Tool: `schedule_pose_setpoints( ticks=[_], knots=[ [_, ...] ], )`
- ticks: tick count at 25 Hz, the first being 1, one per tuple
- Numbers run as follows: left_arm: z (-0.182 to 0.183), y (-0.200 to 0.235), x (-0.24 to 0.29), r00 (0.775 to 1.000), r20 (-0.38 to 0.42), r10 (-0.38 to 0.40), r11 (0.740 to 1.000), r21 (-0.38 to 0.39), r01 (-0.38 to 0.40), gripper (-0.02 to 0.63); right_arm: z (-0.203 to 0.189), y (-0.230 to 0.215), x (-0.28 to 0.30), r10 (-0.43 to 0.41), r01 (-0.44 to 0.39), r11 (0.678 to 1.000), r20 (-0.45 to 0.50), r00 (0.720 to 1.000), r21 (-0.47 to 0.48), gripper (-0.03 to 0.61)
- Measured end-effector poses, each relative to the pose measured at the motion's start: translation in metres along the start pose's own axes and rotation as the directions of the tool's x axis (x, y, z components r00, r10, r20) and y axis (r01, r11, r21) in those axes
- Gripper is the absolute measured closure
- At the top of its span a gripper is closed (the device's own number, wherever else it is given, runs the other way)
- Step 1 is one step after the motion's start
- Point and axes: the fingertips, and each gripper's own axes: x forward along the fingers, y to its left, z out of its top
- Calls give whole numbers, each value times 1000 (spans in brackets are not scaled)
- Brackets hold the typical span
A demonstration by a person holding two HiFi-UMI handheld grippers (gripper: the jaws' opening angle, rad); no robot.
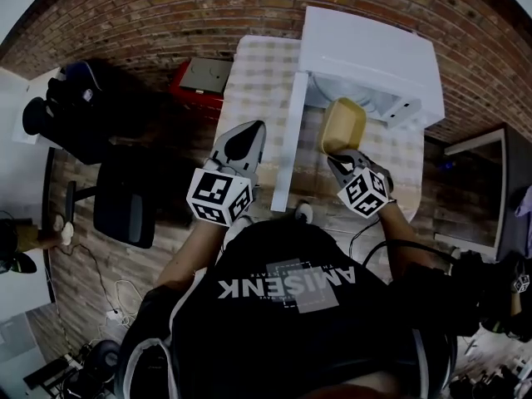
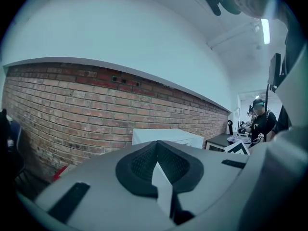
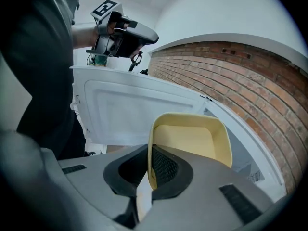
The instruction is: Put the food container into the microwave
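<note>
- We see the right gripper (image 3: 150,150) with its jaws pinched on one side wall of the food container (image 3: 190,143). One pad sits inside the wall and the other outside it.
- The food container is a pale yellow, rectangular tray with rounded corners. It hangs tilted, with its open face turned toward the right gripper's camera.
- In the head view the container sits just in front of the open cavity of the microwave (image 1: 370,56), above the table (image 1: 258,81). We cannot tell whether its lower edge touches the checked tablecloth.
- The microwave is white and stands at the far end of the table, against the brick wall (image 2: 72,105). Its door (image 1: 291,140) is swung fully open to the left of the cavity. In the right gripper view the inner face of the door fills the area behind the container.
- We see the left gripper (image 2: 156,146) with its jaws pressed together and nothing between the pads. It is held on the outer side of the open door, well apart from the container, and points roughly level toward the brick wall.
- A red box (image 1: 204,77) lies beside the table on the left, and a black chair (image 1: 125,198) stands nearer the person on that side.
</note>
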Motion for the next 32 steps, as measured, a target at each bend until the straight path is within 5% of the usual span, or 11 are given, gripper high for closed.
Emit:
schedule_pose_setpoints(
  ticks=[12, 32],
  knots=[
    [-3, -9, 7, 998, 10, 60, 998, -15, -60, 604, -26, -25, 33, 65, -67, 997, -30, 997, -47, 535],
    [-5, -4, 11, 973, 28, 229, 973, -36, -228, 604, -59, -126, 96, 41, -48, 996, -98, 994, -72, 535]
  ],
)
